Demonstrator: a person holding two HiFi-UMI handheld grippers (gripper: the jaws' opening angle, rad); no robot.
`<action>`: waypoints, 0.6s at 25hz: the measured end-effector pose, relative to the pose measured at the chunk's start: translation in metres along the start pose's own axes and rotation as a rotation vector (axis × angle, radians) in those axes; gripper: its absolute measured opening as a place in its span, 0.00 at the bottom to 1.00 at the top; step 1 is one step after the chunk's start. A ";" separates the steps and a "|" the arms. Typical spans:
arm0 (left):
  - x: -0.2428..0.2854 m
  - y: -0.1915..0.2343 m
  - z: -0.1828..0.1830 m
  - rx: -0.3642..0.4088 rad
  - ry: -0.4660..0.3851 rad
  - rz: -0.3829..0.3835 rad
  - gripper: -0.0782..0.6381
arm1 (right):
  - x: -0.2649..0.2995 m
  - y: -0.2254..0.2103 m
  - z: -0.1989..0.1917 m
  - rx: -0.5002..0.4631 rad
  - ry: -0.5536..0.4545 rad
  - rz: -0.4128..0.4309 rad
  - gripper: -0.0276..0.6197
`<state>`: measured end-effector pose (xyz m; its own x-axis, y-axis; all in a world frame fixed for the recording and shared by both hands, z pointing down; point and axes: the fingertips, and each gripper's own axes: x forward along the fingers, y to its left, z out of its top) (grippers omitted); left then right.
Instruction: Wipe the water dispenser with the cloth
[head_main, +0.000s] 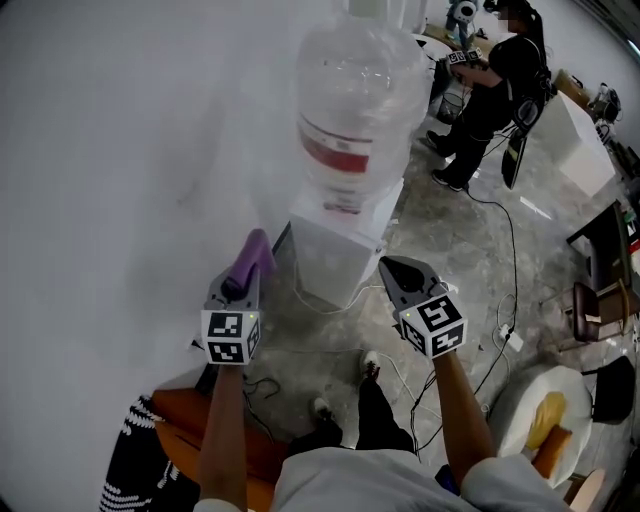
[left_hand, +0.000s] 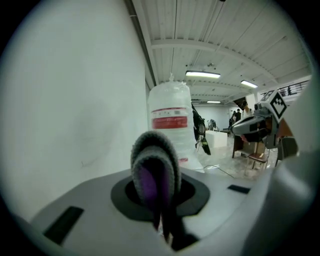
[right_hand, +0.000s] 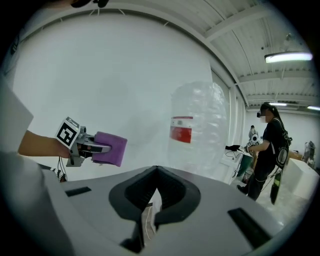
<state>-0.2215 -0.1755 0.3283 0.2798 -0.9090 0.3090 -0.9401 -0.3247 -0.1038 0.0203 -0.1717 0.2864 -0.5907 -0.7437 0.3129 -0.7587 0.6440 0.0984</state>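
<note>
The white water dispenser (head_main: 335, 255) stands against the wall with a large clear bottle (head_main: 355, 110) with a red label on top. My left gripper (head_main: 250, 270) is shut on a folded purple cloth (head_main: 253, 256), held just left of the dispenser's body and apart from it. In the left gripper view the cloth (left_hand: 155, 170) stands up between the jaws, with the bottle (left_hand: 170, 120) beyond. My right gripper (head_main: 393, 268) hangs just right of the dispenser, jaws together with nothing in them. The right gripper view shows the bottle (right_hand: 197, 130) and the cloth (right_hand: 109, 148).
A white wall (head_main: 120, 150) runs along the left. Another person (head_main: 495, 90) stands at the back right beside a white box (head_main: 580, 140). Cables (head_main: 500, 340) lie on the concrete floor. A chair (head_main: 590, 300) and a white round seat (head_main: 520, 410) are at the right.
</note>
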 end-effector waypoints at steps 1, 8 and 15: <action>0.010 0.002 -0.006 -0.006 0.015 0.006 0.17 | 0.009 -0.005 -0.006 0.003 0.011 0.002 0.05; 0.083 0.010 -0.051 -0.083 0.114 0.052 0.17 | 0.063 -0.043 -0.049 0.038 0.087 0.023 0.05; 0.148 0.035 -0.101 -0.170 0.189 0.193 0.17 | 0.108 -0.075 -0.097 0.048 0.166 0.041 0.05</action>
<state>-0.2326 -0.2945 0.4656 0.0672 -0.8795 0.4712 -0.9958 -0.0883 -0.0228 0.0399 -0.2834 0.4042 -0.5706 -0.6750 0.4678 -0.7497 0.6606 0.0388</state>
